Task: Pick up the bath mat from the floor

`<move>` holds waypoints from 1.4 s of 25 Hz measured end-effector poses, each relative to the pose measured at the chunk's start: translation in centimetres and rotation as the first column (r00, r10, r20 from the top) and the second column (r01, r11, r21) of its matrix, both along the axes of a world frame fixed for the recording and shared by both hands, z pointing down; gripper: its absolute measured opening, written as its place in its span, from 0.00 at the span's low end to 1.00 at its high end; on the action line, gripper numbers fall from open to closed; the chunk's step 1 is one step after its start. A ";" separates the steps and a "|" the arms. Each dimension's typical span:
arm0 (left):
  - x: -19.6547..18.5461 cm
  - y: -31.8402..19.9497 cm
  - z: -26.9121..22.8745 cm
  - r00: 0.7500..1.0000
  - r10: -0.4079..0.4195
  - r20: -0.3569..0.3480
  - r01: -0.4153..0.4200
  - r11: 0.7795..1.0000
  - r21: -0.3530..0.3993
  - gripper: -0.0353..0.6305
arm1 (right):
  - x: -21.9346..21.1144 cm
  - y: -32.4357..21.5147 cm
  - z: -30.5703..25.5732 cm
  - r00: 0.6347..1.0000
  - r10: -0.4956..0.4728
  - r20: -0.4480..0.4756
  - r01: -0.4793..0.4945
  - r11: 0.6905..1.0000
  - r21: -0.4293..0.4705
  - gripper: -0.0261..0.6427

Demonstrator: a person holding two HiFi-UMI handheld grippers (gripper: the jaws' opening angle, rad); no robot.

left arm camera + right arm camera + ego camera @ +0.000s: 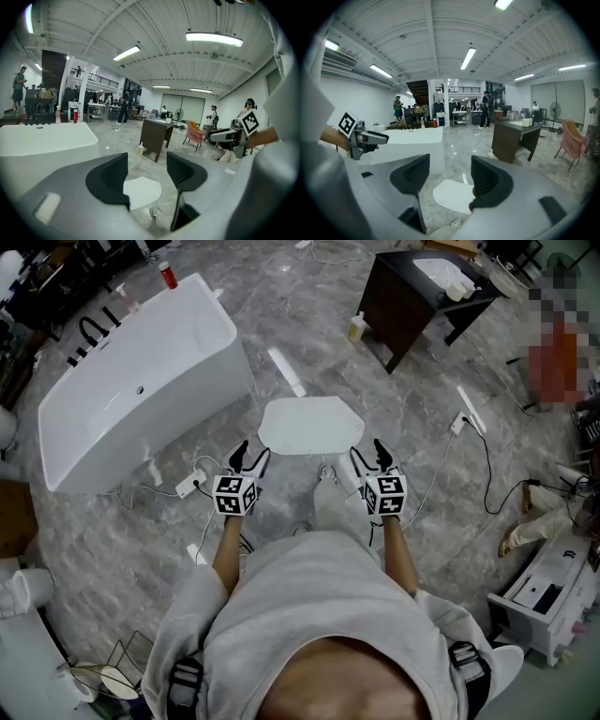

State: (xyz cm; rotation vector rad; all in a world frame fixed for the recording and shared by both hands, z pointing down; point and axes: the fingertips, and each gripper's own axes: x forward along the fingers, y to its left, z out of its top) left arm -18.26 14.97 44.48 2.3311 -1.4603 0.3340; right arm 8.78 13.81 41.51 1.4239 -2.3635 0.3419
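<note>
A white bath mat (pixel 310 425) lies flat on the grey marble floor, just ahead of me. The mat (pixel 141 192) shows between and below the jaws in the left gripper view, and the mat (pixel 454 196) shows the same way in the right gripper view. My left gripper (pixel 247 457) hangs above the mat's near left corner. My right gripper (pixel 368 455) hangs above its near right corner. Both stand open with nothing between the jaws, well above the floor. One shoe (pixel 326 472) of mine shows near the mat's front edge.
A white bathtub (pixel 131 381) stands to the left, a dark wooden cabinet (pixel 417 298) at the back right with a bottle (pixel 356 327) beside it. Power strips (pixel 190 486) and cables lie on the floor. A white appliance (pixel 548 594) stands at the right, and people stand farther back.
</note>
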 end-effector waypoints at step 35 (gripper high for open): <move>4.3 -25.0 4.1 0.989 -0.098 0.113 0.121 0.969 -0.215 0.45 | 9.4 -29.6 5.3 0.994 -0.110 0.012 0.110 0.982 -0.154 0.46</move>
